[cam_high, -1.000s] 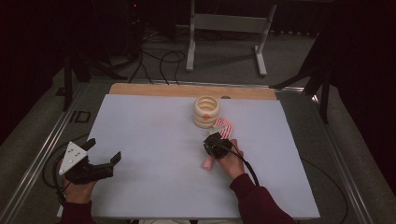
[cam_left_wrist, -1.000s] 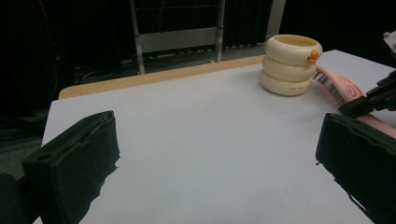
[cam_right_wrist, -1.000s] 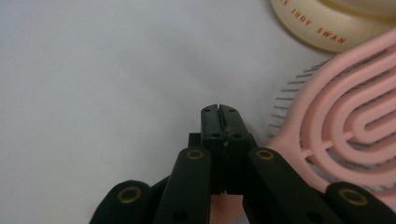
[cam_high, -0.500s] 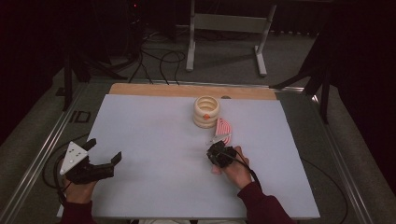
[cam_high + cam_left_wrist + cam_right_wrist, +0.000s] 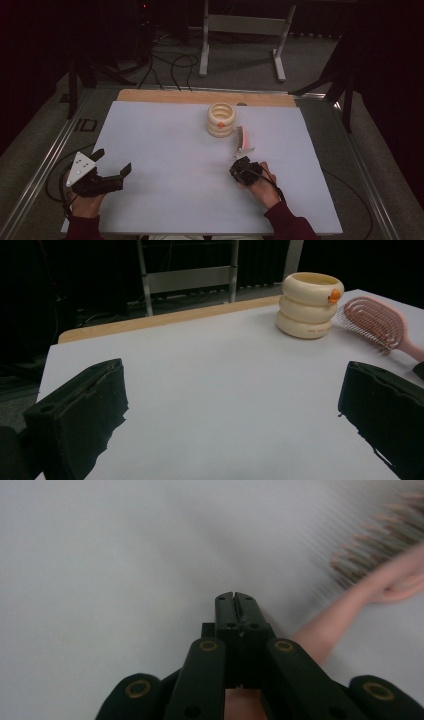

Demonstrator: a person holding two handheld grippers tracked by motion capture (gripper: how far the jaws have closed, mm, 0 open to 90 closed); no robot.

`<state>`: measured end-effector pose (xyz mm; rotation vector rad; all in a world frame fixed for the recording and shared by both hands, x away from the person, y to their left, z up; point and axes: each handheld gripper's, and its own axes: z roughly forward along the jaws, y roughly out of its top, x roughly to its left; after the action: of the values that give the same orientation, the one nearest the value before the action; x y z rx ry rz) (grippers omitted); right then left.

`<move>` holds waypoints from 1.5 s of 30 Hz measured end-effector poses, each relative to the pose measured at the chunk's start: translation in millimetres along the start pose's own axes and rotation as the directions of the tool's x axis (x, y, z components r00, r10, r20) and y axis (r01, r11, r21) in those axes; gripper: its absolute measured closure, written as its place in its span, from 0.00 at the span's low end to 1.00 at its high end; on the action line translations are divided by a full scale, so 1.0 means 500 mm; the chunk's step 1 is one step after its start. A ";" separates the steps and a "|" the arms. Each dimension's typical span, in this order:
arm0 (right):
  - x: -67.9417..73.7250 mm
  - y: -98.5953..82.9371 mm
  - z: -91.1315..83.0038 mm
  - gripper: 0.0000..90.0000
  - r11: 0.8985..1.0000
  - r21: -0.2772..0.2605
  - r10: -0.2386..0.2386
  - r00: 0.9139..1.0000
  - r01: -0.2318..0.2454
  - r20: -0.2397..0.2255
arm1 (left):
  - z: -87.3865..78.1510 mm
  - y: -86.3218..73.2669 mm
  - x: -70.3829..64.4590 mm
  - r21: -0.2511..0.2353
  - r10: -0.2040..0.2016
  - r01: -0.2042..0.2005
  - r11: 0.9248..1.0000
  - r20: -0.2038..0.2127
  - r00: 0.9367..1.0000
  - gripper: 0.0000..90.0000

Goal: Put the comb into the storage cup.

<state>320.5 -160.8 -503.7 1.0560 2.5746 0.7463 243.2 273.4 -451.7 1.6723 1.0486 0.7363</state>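
Beside the cream cup (image 5: 221, 119), my right gripper (image 5: 240, 168), jaws pressed together empty, could nudge the loose pink hairbrush (image 5: 243, 139) against it.

A cream ringed cup (image 5: 221, 119) with a small orange knob stands upright toward the far side of the pale bench (image 5: 160, 145), whose far edge shows a strip of bare wood (image 5: 200, 96). Beyond it, black cables (image 5: 170, 67) trail over the grey floor beside a metal stand (image 5: 242, 30).
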 end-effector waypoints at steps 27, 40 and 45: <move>-0.015 -0.041 -0.024 1.00 1.000 0.008 0.005 1.000 -0.005 -0.006 | -0.001 0.000 0.000 0.000 -0.001 0.001 1.000 -0.002 1.000 0.00; -0.058 -0.078 -0.061 0.99 0.999 0.003 0.047 0.999 -0.047 0.024 | 0.000 0.000 0.000 0.001 0.000 0.000 1.000 0.000 1.000 0.00; -0.072 -0.087 -0.072 0.99 0.998 -0.007 0.059 0.998 -0.059 0.036 | 0.000 0.000 0.000 0.001 -0.001 0.001 1.000 -0.001 1.000 0.00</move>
<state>305.9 -225.5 -496.1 1.1381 2.5197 0.7414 243.1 273.3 -451.9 1.6724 1.0502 0.7361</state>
